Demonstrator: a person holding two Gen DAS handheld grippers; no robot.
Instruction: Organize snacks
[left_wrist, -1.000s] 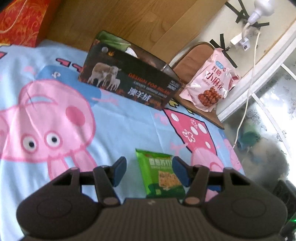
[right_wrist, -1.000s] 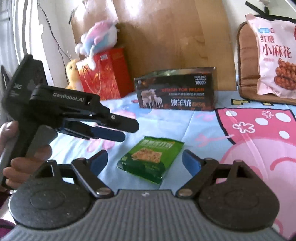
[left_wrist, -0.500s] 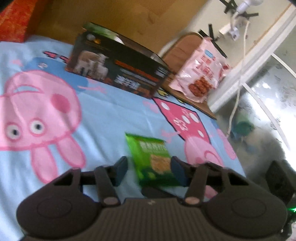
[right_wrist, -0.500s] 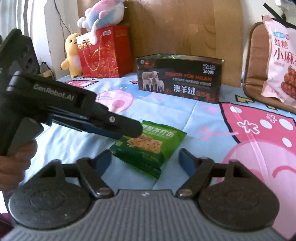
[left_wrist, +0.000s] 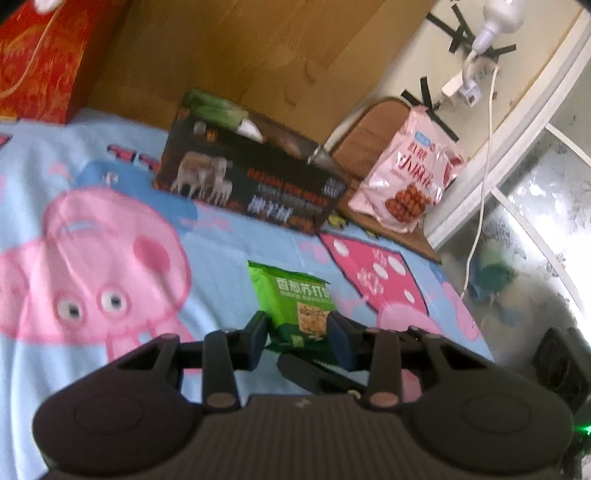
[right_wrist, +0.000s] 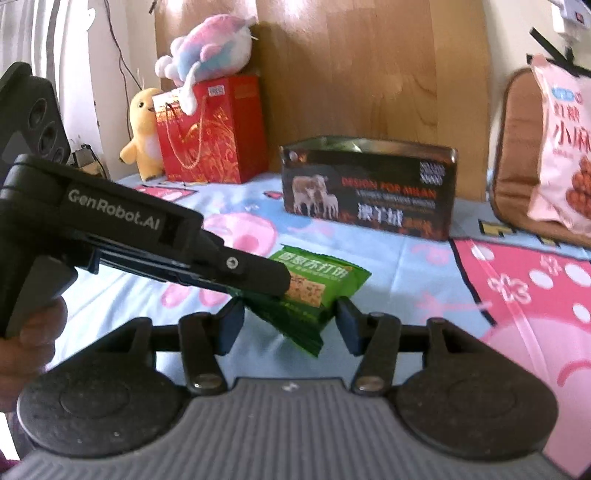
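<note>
one green snack pack (left_wrist: 295, 310) sits between the two blue pads of the left gripper (left_wrist: 297, 339). the jaws have just been closing, and they now pinch the near end of the pack from both sides. the far end of the pack sticks out past the jaws.

the right gripper (right_wrist: 290, 325) has the same one pack (right_wrist: 317, 291) between its two pads. its jaws have just been closing too. the right pad touches the pack's edge, but i cannot tell if the left pad touches it.

straight ahead of both jaws, well past the pack, stands one dark box (left_wrist: 251, 181) with sheep on it. to the right of the box one pink snack bag (left_wrist: 406, 177) leans on one brown cushion (left_wrist: 373, 125).

far ahead and left of the right jaws there are one red gift bag (right_wrist: 210, 129) and two soft toys, one yellow toy (right_wrist: 142, 133) and one pink and blue toy (right_wrist: 210, 48).

everything lies on one blue cartoon sheet (left_wrist: 122, 177).
</note>
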